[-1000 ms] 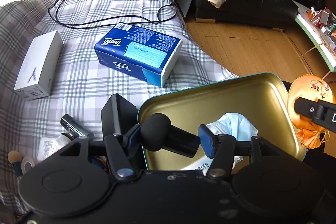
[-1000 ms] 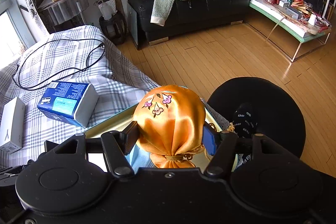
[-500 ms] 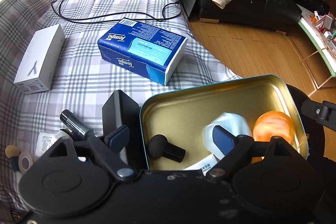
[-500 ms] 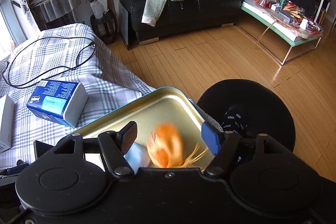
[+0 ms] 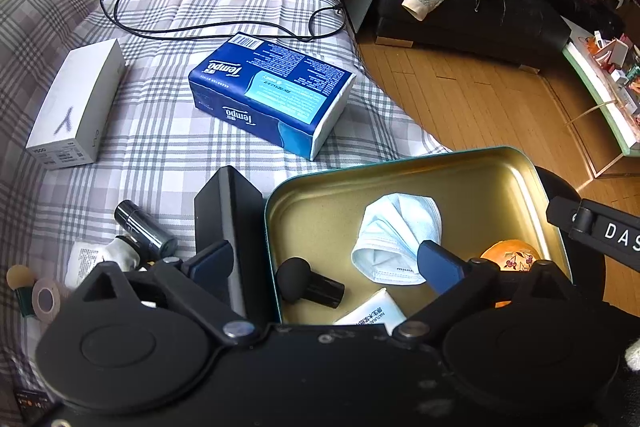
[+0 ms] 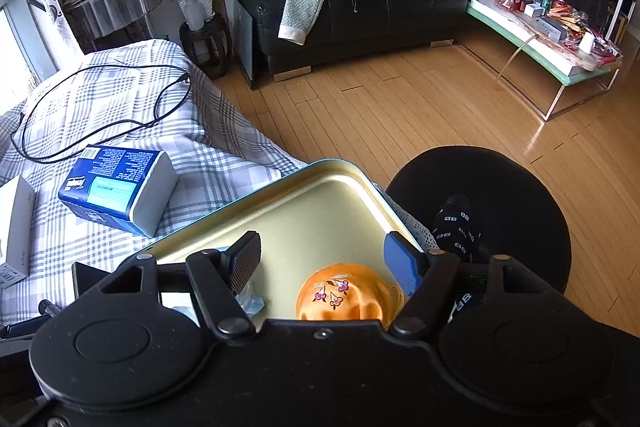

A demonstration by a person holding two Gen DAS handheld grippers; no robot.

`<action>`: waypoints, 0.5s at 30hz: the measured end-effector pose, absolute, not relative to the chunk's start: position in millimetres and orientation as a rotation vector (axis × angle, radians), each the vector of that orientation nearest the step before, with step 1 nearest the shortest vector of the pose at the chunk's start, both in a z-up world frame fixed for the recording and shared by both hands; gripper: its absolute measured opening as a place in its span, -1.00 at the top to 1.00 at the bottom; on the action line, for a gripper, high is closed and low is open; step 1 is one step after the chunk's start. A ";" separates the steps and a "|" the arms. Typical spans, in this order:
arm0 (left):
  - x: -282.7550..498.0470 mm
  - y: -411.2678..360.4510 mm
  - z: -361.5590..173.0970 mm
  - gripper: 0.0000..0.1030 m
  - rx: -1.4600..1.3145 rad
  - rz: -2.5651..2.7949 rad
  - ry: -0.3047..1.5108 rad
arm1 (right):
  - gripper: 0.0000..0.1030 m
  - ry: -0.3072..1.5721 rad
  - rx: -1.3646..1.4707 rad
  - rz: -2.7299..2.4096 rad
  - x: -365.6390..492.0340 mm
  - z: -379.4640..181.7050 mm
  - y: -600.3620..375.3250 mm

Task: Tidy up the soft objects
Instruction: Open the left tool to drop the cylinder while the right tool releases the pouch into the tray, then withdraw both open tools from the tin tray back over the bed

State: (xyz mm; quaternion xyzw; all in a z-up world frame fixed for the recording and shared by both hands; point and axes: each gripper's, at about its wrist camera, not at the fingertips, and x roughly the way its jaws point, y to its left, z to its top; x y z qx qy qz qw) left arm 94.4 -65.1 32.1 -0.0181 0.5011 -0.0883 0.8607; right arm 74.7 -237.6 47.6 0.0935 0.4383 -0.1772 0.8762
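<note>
Orange pouch [image 6: 344,293] lying loose in the tin [image 5: 472,179] beside a blue face mask [image 5: 396,235] and black sponge applicator [image 5: 308,281], left gripper [image 5: 324,259] jaws opening wide over them, right gripper [image 6: 322,259] spread, pinching nothing, tissue pack [image 5: 272,87] on the checked cloth [image 5: 160,147].

Black plastic claw [image 5: 324,263] bodies, round pivot discs, silver screws, blue finger pads [image 6: 400,263], white "DAS" lettering.

home living room: black sofa [image 6: 360,11], wood floor [image 6: 400,115], cluttered coffee table [image 6: 552,39], plaid-covered bed [image 5: 180,131].
</note>
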 end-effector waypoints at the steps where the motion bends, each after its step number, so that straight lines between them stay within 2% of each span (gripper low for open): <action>1: 93.7 -64.0 33.2 -0.93 -0.042 -0.184 1.052 | -0.27 0.916 0.196 -0.368 74.7 47.4 -237.4; 15: 84.6 -20.5 49.1 -0.94 -0.108 -0.129 1.040 | -0.27 0.932 0.215 -0.311 74.4 44.0 -229.4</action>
